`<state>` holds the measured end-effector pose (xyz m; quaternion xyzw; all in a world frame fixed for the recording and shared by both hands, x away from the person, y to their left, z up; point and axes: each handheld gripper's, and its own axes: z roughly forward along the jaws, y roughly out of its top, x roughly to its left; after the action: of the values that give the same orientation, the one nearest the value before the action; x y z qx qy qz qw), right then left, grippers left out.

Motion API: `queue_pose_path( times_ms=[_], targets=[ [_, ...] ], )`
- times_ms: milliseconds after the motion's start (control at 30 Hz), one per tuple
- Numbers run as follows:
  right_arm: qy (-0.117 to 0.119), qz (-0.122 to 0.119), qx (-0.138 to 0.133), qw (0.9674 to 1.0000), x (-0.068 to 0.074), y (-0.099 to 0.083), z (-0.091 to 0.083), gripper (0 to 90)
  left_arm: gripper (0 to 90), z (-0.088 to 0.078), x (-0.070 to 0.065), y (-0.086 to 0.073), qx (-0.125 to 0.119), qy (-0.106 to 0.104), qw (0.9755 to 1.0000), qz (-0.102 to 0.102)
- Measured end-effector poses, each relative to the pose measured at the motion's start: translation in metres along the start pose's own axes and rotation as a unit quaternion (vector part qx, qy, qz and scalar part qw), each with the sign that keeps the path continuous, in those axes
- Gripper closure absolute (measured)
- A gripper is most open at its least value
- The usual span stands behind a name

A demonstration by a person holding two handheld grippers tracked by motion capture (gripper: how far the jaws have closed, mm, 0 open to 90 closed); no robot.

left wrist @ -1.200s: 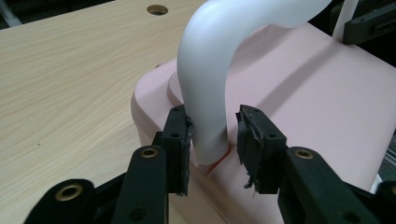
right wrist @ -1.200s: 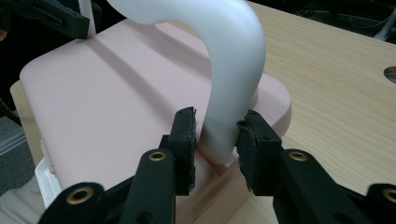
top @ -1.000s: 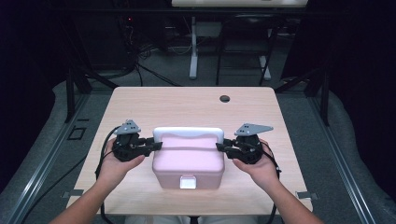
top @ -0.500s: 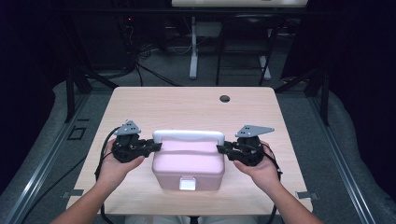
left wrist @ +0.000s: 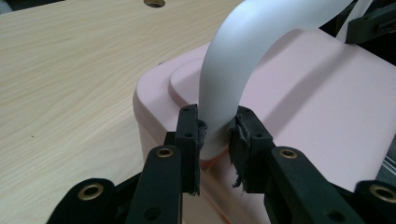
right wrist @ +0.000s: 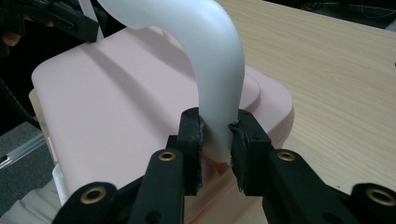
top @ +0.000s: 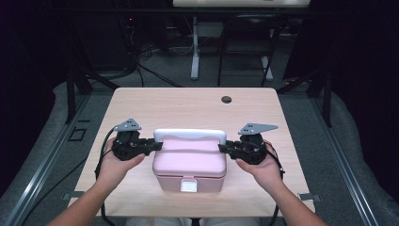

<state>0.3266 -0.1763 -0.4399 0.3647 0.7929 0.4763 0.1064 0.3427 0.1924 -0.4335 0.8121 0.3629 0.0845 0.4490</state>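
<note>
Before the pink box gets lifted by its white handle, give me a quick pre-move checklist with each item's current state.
1. Left gripper clamped on the handle leg: ok.
2. Right gripper clamped on the other leg: ok.
3. Handle raised above the lid: ok.
4. Front latch fastened: cannot tell.
5. Box sitting fully on the table: ok.
6. Both grips at matching height: ok, roughly level in the high view.
</note>
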Motion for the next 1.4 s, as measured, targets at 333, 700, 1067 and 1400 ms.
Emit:
queue_pose_path(
  times_ms=[333, 700, 1067, 1400],
  targets=[
    [0.003, 0.011, -0.006, 0.9999, -0.004, 0.01, -0.003, 74.5, 73.8, -0.003, 0.002, 0.011, -0.002, -0.002, 0.9999, -0.012],
    [0.008, 0.029, -0.009, 0.9995, -0.009, 0.022, -0.003, 74.5, 73.7, -0.007, 0.007, 0.023, -0.001, -0.009, 0.9997, -0.024],
    [0.007, 0.034, -0.005, 0.9994, -0.01, 0.027, -0.004, 74.7, 72.5, -0.011, 0.009, 0.026, -0.004, -0.01, 0.9995, -0.029],
    [0.008, 0.044, -0.003, 0.999, -0.01, 0.028, -0.004, 74.7, 74.6, -0.034, 0.008, 0.017, -0.024, -0.003, 0.9995, -0.022]
  ],
)
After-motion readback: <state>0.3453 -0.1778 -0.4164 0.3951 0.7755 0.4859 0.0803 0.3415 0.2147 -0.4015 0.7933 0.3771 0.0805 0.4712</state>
